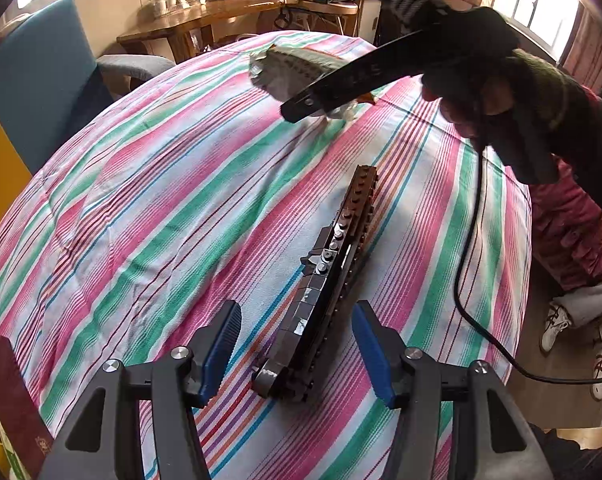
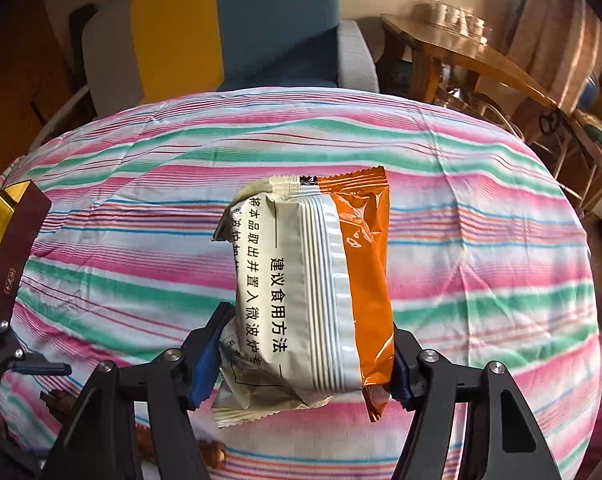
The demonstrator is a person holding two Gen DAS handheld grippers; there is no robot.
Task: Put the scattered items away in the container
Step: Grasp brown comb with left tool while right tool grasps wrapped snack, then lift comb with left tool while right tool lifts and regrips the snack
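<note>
In the left wrist view my left gripper (image 1: 297, 354) is open, its blue pads on either side of the near end of a long brown and black toy-brick model (image 1: 333, 276) that lies on the striped cloth. The pads stand apart from the model. My right gripper (image 2: 305, 356) is shut on a white and orange snack packet (image 2: 313, 280), held above the cloth. From the left wrist view that packet (image 1: 285, 68) hangs at the far side, under a gloved hand (image 1: 493, 92). A dark red box with a gold lining (image 2: 13, 248) stands at the left edge.
A pink, green and white striped cloth (image 1: 161, 200) covers the round table. A teal chair (image 1: 37, 80) and a wooden side table (image 1: 205, 16) stand behind it. A black cable (image 1: 467, 240) hangs at the right, near a person's legs and shoes (image 1: 557, 320).
</note>
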